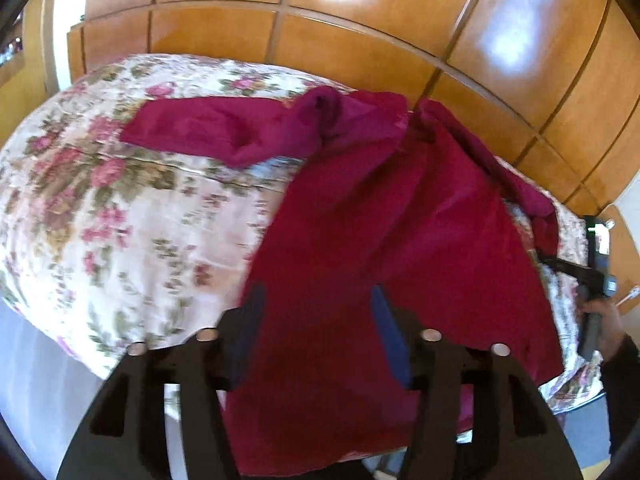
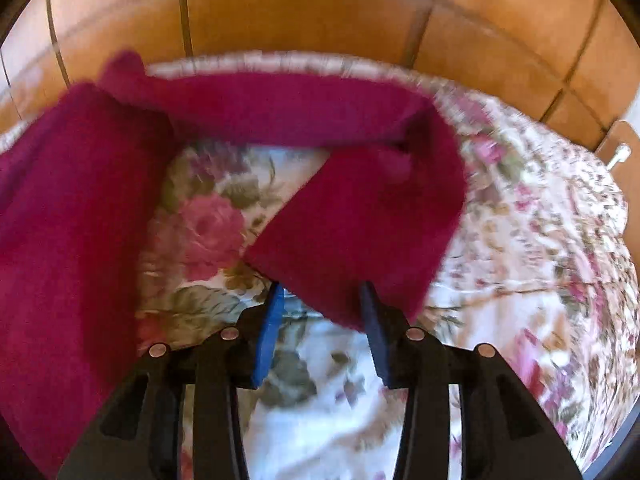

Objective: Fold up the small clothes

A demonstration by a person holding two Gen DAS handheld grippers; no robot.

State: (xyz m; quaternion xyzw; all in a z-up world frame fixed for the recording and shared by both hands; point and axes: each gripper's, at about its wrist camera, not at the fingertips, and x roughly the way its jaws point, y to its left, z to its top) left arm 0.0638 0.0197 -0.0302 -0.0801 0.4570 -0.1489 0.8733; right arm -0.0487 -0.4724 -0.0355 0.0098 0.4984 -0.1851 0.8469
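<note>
A floral bedspread (image 1: 120, 216) covers the bed before the wooden wardrobe (image 1: 360, 40). The crimson long-sleeved top (image 1: 380, 240) lies spread on it. The left claw (image 1: 316, 320) gapes wide over the top's body; the right claw (image 2: 322, 312), also wide, frames a sleeve's cuff.

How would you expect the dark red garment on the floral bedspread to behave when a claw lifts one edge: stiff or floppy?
Probably floppy: the dark red garment lies in soft folds, and its sleeve bends back on itself. It would likely drape and trail rather than hold shape. It seems light, since it sits on the floral bedspread without visibly pressing it down.
</note>
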